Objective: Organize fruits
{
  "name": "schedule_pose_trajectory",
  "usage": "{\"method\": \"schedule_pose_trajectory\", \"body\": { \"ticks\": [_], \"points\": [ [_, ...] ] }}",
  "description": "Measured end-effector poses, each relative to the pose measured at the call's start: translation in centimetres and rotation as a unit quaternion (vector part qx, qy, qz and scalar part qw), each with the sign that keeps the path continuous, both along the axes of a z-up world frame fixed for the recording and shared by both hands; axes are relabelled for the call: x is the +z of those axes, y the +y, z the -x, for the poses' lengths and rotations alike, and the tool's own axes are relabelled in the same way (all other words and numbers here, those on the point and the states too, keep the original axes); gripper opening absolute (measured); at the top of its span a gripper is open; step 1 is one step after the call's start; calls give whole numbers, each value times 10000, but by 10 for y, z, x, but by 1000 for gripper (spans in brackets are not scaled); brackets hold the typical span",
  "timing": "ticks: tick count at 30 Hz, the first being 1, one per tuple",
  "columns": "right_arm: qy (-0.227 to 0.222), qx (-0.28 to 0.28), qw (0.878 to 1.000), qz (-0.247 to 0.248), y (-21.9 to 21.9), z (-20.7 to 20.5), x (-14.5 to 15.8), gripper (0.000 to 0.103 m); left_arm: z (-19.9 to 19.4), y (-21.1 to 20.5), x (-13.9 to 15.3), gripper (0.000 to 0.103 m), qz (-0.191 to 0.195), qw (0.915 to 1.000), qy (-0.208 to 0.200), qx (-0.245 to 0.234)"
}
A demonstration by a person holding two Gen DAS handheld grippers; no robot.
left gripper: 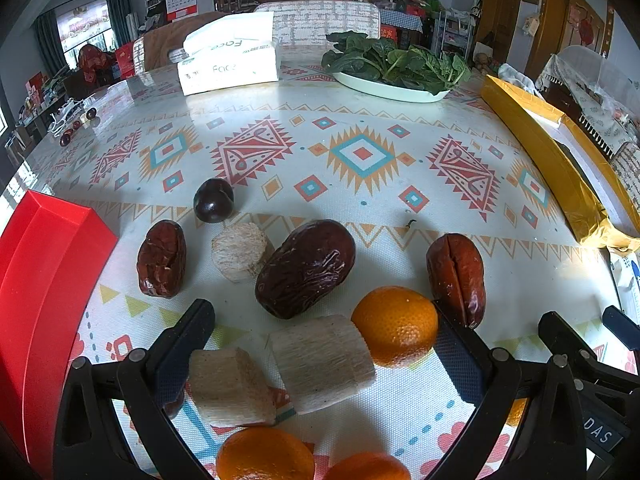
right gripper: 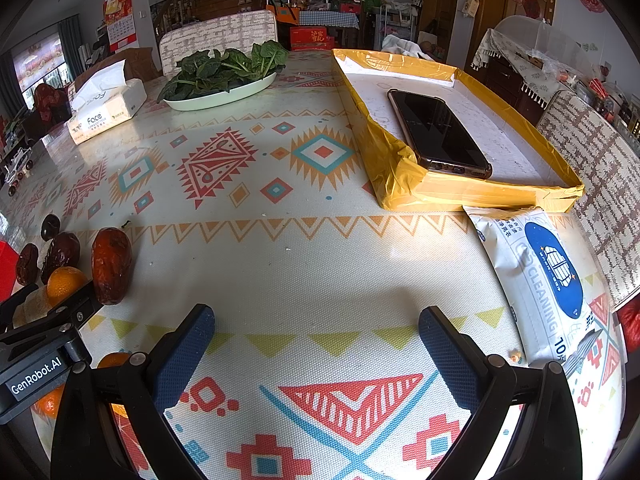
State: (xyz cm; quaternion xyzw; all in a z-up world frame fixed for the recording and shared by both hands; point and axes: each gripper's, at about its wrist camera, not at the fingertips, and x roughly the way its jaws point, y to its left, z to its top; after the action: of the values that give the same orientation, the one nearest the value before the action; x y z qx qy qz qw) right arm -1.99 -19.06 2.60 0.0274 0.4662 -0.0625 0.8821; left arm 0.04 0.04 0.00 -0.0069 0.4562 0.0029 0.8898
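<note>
My left gripper point(left gripper: 324, 320) is open over a cluster of fruit on the patterned tablecloth. Between its fingers lie two pale sugarcane chunks point(left gripper: 322, 362) point(left gripper: 230, 388) and an orange point(left gripper: 395, 326). Just ahead rest three red dates point(left gripper: 306, 268) point(left gripper: 162, 259) point(left gripper: 457, 278), a third pale chunk point(left gripper: 239, 251) and a dark plum point(left gripper: 213, 200). Two more oranges point(left gripper: 265, 456) point(left gripper: 366, 468) show at the bottom edge. My right gripper point(right gripper: 316, 330) is open over bare cloth, with the fruit point(right gripper: 111, 266) and the left gripper point(right gripper: 44, 344) off to its left.
A red tray point(left gripper: 44, 280) borders the fruit on the left. A yellow-taped box point(right gripper: 400, 168) holds a phone point(right gripper: 438, 134) at the right. A wipes pack point(right gripper: 540, 280) lies near it. A tissue box point(left gripper: 230, 58) and a plate of greens point(left gripper: 394, 74) stand at the far side.
</note>
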Motion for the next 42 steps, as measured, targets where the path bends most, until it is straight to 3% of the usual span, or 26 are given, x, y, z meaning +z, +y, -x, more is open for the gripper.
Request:
{"method": "schedule_pose_trajectory", "body": {
  "ticks": [42],
  "points": [
    [-1, 3, 10000, -22, 0, 0, 0, 103, 0, -4, -2, 103, -12, 10000, 3, -50]
  ]
}}
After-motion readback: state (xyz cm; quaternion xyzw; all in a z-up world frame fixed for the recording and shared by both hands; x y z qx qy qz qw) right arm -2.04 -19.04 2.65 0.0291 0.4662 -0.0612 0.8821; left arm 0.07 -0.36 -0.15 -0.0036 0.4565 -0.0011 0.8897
